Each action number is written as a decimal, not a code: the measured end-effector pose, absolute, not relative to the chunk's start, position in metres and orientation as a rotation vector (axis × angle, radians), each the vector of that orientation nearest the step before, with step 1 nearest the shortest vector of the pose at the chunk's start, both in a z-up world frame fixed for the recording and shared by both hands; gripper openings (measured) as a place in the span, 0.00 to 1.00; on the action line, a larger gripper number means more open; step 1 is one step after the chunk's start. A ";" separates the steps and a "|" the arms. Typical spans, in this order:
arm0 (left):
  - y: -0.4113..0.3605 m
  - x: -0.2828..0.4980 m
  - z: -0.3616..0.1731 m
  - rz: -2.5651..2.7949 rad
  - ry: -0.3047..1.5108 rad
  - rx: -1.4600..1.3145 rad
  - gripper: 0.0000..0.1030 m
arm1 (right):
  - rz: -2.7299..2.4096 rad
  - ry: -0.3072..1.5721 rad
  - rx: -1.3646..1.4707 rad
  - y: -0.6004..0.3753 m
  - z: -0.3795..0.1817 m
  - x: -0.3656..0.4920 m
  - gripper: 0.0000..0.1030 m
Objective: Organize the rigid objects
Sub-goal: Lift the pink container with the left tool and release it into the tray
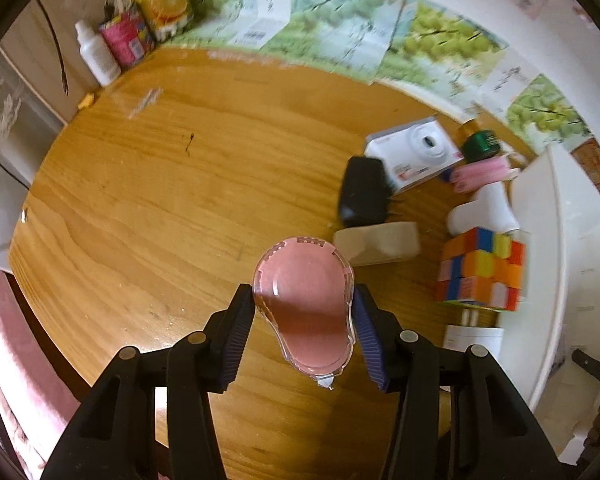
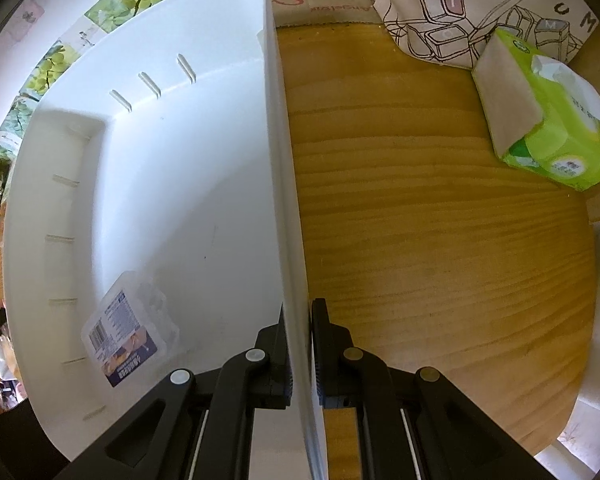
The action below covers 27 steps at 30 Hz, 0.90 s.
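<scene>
Early in the job, by the look of it: white bin [image 2: 148, 184] on the counter [image 1: 160, 184] nearly empty, only one small clear packet with a blue label [image 2: 126, 330] lying flat near its lower left wall. Right gripper [image 2: 300, 356] jaws pinching the bin's right wall, one finger inside, one outside, apparently steadying it. Still loose on the counter, left of the bin: white camera box [image 1: 414, 152], black adapter [image 1: 364, 192], colour cube [image 1: 482, 270], beige block [image 1: 378, 242], white bottle [image 1: 482, 210], pink item [image 1: 482, 172], green cap [image 1: 480, 146]. So most of the sorting left. Left gripper [image 1: 304, 316] jaws clamped on the pink correction-tape dispenser [image 1: 306, 300], pads on its two narrow edges, item clear of the counter and well left of the bin. Long axis along the fingers: rounded end away from the camera toward the counter, tapered tip with the white applicator back toward the wrist, broad pink face up at the lens. Probable next: carry across to the bin.
</scene>
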<state>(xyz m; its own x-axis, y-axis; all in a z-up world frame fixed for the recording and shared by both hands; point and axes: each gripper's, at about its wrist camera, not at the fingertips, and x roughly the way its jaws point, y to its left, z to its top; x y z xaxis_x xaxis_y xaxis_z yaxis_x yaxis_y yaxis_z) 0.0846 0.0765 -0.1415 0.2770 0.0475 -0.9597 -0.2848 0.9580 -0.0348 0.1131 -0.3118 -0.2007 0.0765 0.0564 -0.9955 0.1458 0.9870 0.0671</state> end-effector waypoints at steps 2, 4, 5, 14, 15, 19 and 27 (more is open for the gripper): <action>0.073 0.081 -0.132 0.214 1.253 -0.207 0.52 | -0.059 1.493 0.167 -0.313 -0.199 0.109 0.08; 0.068 0.078 -0.120 0.199 1.225 -0.194 0.52 | -0.052 1.493 0.172 -0.315 -0.196 0.102 0.08; 0.065 0.079 -0.116 0.194 1.215 -0.185 0.52 | -0.049 1.493 0.176 -0.316 -0.196 0.100 0.08; 0.036 0.074 -0.084 0.122 1.133 -0.122 0.52 | -0.025 1.496 0.198 -0.325 -0.189 0.076 0.08; 0.032 0.072 -0.082 0.110 1.127 -0.117 0.52 | -0.024 1.496 0.194 -0.325 -0.189 0.073 0.08; 0.013 0.068 -0.072 0.059 1.114 -0.080 0.52 | -0.018 1.490 0.190 -0.327 -0.185 0.054 0.08; -0.028 0.060 -0.064 -0.062 1.095 -0.009 0.52 | -0.021 1.480 0.172 -0.326 -0.174 0.035 0.08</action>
